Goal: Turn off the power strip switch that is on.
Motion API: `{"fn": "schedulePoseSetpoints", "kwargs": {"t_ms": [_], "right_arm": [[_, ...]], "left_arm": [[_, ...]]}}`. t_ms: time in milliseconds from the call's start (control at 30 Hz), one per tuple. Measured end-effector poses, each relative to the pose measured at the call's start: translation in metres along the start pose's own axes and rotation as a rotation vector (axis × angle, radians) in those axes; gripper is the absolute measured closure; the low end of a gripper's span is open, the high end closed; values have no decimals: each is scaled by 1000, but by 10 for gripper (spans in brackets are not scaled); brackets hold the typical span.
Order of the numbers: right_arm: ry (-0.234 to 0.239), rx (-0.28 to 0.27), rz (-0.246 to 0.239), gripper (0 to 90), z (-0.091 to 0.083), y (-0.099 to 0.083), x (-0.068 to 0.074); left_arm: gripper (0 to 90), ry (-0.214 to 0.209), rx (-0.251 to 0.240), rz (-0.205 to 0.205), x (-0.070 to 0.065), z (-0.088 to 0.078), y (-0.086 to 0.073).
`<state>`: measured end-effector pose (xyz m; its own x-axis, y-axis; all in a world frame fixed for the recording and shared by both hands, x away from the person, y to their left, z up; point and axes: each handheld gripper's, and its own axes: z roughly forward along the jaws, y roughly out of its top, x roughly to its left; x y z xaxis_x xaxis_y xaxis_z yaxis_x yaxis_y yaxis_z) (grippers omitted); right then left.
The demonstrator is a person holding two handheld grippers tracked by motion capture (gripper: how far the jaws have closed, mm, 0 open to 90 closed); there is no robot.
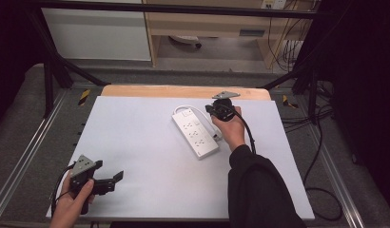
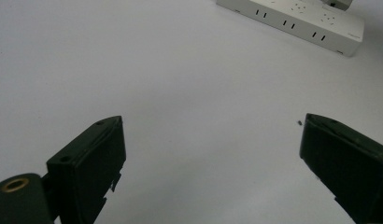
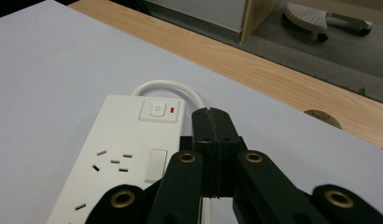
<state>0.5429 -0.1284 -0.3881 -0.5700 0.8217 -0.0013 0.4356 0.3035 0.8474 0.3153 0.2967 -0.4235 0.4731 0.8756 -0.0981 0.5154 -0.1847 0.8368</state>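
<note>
White power strip [image 1: 195,132] lies diagonally on the table [image 1: 136,142], toward the far edge, wide bare surface to its left. Right hand-held gripper [image 3: 212,122], jaws closed and empty, hovers beside the strip's switch [image 3: 157,110], hiding part of its cord [image 3: 173,87]. Left hand-held gripper [image 2: 213,154], jaws wide apart and empty, sits near the table's near-left corner.

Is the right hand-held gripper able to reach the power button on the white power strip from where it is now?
Probably yes. The right hand-held gripper, jaws shut, hovers just beside the power button on the power strip, and nothing lies between them.
</note>
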Motion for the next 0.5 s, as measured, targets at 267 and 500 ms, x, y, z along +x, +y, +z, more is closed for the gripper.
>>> {"fn": "schedulePoseSetpoints", "kwargs": {"t_ms": [267, 500], "right_arm": [[6, 19, -5, 900, 6, -3, 2], [7, 34, 0, 900, 9, -6, 1]], "left_arm": [[69, 0, -2, -2, 0, 0, 0], [69, 2, -3, -5, 0, -1, 0]]}}
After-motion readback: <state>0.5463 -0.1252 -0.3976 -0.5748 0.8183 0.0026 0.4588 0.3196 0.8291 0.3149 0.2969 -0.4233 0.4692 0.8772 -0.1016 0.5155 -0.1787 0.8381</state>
